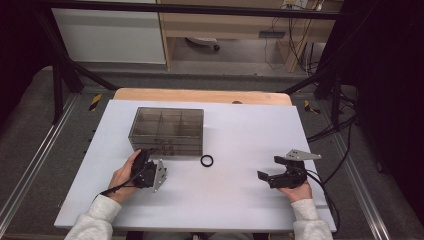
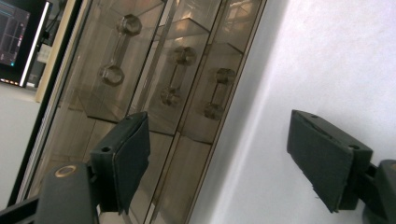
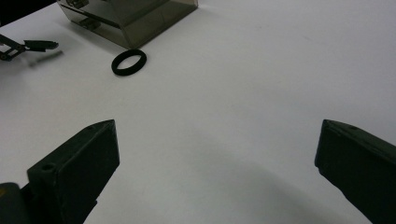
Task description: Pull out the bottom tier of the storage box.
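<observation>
Right gripper (image 1: 266,168): held in the right hand (image 1: 296,190) at the near right of the table (image 1: 240,200); its jaws are seen spread wide apart in the right gripper view, with only bare white table surface between them, and nothing is gripped.

Left gripper (image 1: 145,155): held in the left hand (image 1: 124,176) at the near left, turned on its side and pointed at the near face of the box; its jaws are seen apart in the left gripper view, one in front of the box and the other over the white table, and nothing is pressed between the pads.

Black ring (image 1: 207,160): laid flat on the table, between the two grippers and closer to the left one, just beside the near right corner of the box; it is touched by neither gripper.

Smoked clear box (image 1: 167,129): set on the far left part of the table, divided into compartments; small drawer handles (image 2: 175,74) are seen on its near face.
</observation>
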### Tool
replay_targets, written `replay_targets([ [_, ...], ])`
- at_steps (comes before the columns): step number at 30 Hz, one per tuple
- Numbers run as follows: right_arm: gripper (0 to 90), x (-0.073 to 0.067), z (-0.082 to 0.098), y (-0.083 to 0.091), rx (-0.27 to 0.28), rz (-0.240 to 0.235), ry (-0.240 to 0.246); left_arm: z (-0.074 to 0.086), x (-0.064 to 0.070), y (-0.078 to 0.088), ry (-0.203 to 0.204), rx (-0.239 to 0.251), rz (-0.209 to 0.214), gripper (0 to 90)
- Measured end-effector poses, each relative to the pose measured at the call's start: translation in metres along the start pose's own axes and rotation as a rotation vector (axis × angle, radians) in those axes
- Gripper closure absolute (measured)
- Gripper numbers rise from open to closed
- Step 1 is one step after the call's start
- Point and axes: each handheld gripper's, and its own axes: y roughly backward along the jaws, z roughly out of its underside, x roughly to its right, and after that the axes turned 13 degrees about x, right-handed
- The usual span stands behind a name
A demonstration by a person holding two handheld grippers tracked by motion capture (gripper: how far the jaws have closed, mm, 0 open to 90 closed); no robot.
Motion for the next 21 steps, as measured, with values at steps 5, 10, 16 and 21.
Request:
replay_targets([
  [5, 0.3, 0.0, 0.0, 0.0, 0.002, 0.001, -0.001, 0.0, 0.004, -0.003, -0.034, -0.003, -0.007, 23.9],
  [10, 0.3, 0.0, 0.0, 0.0, 0.002, 0.001, -0.001, 0.0, 0.007, -0.006, -0.062, -0.006, -0.019, 26.9],
  [16, 0.3, 0.0, 0.0, 0.0, 0.003, 0.001, -0.001, 0.0, 0.01, -0.007, -0.104, -0.004, -0.039, 30.2],
  [21, 0.3, 0.0, 0.0, 0.0, 0.002, 0.001, -0.002, 0.0, 0.012, -0.008, -0.131, 0.001, -0.048, 32.9],
])
